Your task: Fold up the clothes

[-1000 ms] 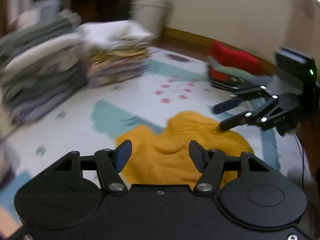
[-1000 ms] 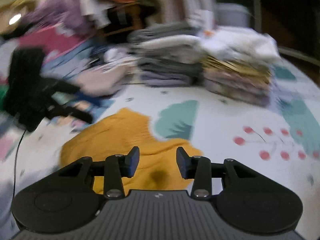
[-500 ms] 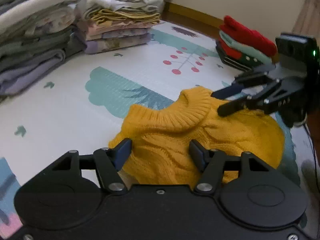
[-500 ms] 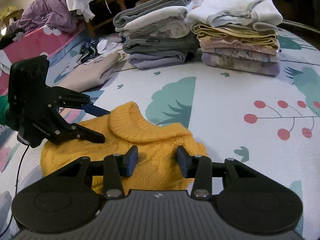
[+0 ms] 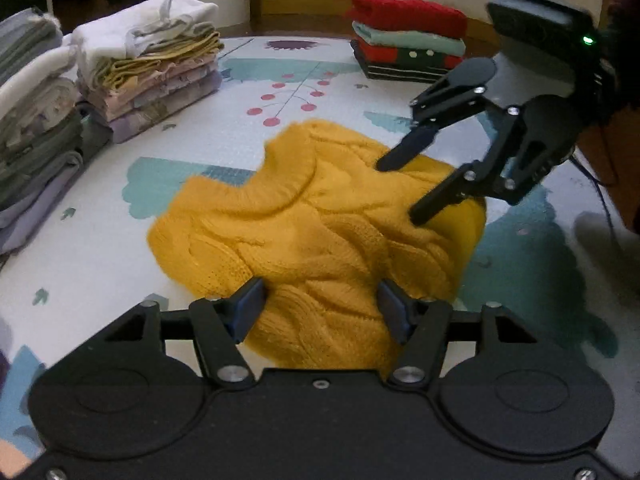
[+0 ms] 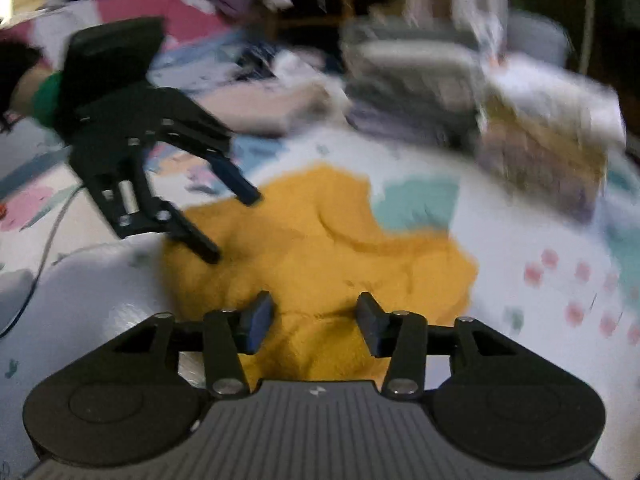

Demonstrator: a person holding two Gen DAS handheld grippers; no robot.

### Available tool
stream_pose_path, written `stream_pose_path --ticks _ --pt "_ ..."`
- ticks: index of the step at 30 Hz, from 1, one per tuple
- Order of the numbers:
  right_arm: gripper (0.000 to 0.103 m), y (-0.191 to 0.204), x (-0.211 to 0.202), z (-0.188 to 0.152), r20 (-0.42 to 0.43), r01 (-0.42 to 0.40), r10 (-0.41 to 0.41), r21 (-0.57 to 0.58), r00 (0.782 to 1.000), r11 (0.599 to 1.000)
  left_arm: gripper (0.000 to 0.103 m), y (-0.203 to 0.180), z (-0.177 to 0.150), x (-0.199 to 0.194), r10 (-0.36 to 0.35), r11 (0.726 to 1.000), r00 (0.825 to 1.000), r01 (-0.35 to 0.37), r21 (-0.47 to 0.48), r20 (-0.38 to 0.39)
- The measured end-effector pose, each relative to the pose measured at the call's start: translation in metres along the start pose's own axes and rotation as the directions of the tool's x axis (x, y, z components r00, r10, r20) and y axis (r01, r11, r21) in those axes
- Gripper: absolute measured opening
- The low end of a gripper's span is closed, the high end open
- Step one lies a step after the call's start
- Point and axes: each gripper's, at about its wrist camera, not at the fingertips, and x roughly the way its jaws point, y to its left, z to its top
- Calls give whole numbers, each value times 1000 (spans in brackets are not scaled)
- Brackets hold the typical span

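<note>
Knitwear first: your yellow sweater [image 5: 320, 216] lies crumpled on the play mat [image 5: 100, 264]. Your left claw [image 5: 322, 310] is spread wide over the sweater's near edge; your right claw [image 5: 400, 184] hovers agape just above its far side.

A mustard-yellow cable-knit sweater [image 5: 320, 220] lies crumpled on the patterned play mat [image 5: 100, 264], bunched into a rough mound. Its thick ribbed collar [image 5: 288, 176] curves along the far edge, turned toward the mat's teal tree print. Raised cable ridges run across its rumpled body.
</note>
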Motion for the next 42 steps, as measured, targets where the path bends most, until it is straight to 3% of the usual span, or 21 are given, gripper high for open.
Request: stream_pose_path --ticks 6,9,12,14,17,22,26,28,32,36,42 --pt "51 2 2 2 -18 -14 13 -29 1000 999 62 7 0 0 -44 998 999 44 -43 -11" --pt "51 8 -10 12 -7 -5 4 -34 1000 999 63 15 17 -13 -54 996 998 52 -67 -29" --pt "51 5 -18 22 70 47 -45 -28 997 998 62 17 35 -18 -9 1000 1000 10 -25 28" --pt "53 -1 -9 27 78 74 -70 -43 995 996 62 18 40 -6 -18 999 1000 17 34 13" --pt "56 -18 17 21 17 67 -66 -27 998 997 65 22 27 19 -21 998 999 22 56 -28" --pt "58 -30 22 7 34 39 -39 8 999 999 67 25 13 21 -19 1000 999 18 6 29" --pt "57 -28 18 18 -17 44 -44 26 999 999 64 27 28 13 -26 1000 1000 26 -17 -4" --pt "52 -22 4 25 9 64 -64 44 998 997 61 29 35 2 -11 1000 1000 11 -12 14" --pt "53 -20 -2 30 63 93 -96 49 993 994 61 47 33 3 8 1000 1000 -7 -28 21" --pt "54 -26 25 26 20 77 -77 19 997 997 61 55 27 21 -34 997 999 33 -65 -27" --pt "56 -36 33 20 4 59 -60 61 998 996 62 56 21 23 -36 995 999 35 -88 -14"
